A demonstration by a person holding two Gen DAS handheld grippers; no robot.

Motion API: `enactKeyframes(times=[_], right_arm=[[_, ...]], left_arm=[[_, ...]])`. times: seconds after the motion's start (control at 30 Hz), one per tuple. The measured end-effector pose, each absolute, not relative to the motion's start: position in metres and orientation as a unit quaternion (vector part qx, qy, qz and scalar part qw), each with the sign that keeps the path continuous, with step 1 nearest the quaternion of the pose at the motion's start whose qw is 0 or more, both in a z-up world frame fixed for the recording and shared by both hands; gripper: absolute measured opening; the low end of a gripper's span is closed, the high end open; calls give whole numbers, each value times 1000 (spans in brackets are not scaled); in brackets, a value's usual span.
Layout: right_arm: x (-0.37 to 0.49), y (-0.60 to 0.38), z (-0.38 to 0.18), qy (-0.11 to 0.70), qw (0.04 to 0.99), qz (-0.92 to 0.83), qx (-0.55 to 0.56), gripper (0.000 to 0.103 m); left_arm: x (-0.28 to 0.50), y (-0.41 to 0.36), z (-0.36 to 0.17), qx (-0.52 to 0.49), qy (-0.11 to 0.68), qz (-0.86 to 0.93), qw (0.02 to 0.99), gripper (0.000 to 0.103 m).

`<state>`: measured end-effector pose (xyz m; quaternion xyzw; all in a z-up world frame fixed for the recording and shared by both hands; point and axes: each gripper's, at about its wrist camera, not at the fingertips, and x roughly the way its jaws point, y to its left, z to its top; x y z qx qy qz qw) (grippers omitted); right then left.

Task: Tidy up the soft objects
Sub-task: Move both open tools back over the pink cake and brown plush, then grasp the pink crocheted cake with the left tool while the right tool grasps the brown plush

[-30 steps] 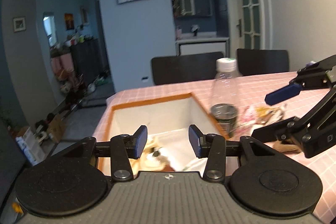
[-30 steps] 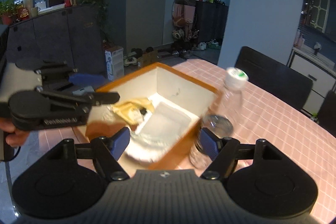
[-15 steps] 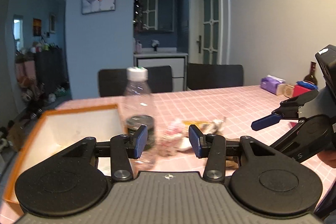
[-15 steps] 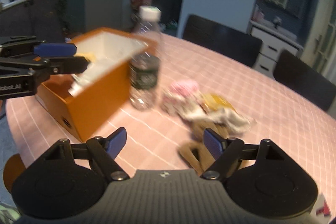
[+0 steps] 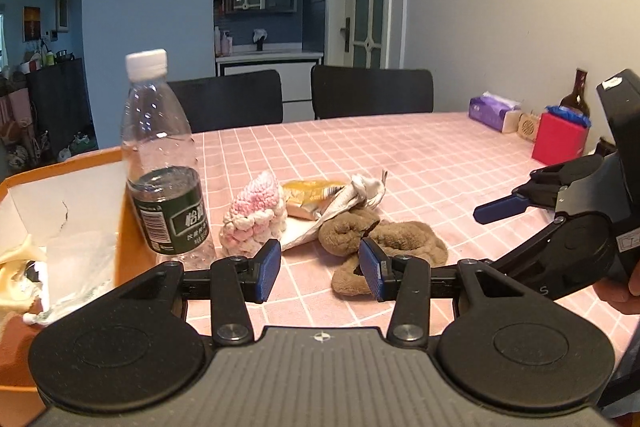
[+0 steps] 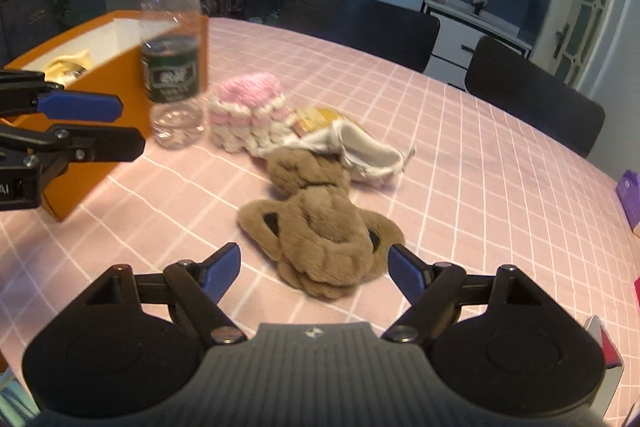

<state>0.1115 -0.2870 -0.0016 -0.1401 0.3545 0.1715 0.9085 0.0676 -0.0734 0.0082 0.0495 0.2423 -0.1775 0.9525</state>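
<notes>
A pile of soft things lies on the pink checked tablecloth: a brown plush toy (image 6: 320,227) (image 5: 384,239), a pink and white knitted piece (image 6: 248,115) (image 5: 256,219), a white cloth (image 6: 368,155) (image 5: 356,195) and a yellow packet (image 5: 308,195). My right gripper (image 6: 314,269) is open and empty, its fingers either side of the near end of the brown plush. My left gripper (image 5: 318,269) is open and empty, just short of the pile. An orange box (image 6: 96,67) (image 5: 132,239) with soft items inside stands to the left.
A clear water bottle (image 5: 164,155) (image 6: 172,43) stands between the box and the pile. A purple tissue pack (image 5: 496,111), a red box (image 5: 560,143) and a dark bottle (image 5: 576,95) stand at the far right. Two black chairs (image 5: 372,91) are behind the table.
Both grippers have swung right, away from above the orange box, and now face the pile of soft things. The right gripper has come down close to the brown plush.
</notes>
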Motion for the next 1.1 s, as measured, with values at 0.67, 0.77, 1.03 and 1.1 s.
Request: enactKeyframes(times=[0.67, 0.77, 1.03, 1.1], right_arm=[[164, -295, -31, 357, 915, 159, -96, 80], [169, -297, -33, 360, 914, 166, -84, 80], [176, -293, -36, 373, 906, 184, -81, 76], [177, -290, -39, 383, 900, 192, -88, 67]], left_arm=[[121, -106, -39, 49, 280, -181, 942, 54], [127, -106, -43, 46, 287, -181, 939, 54], [137, -107, -46, 52, 298, -164, 939, 54], [135, -108, -44, 65, 293, -155, 941, 54]])
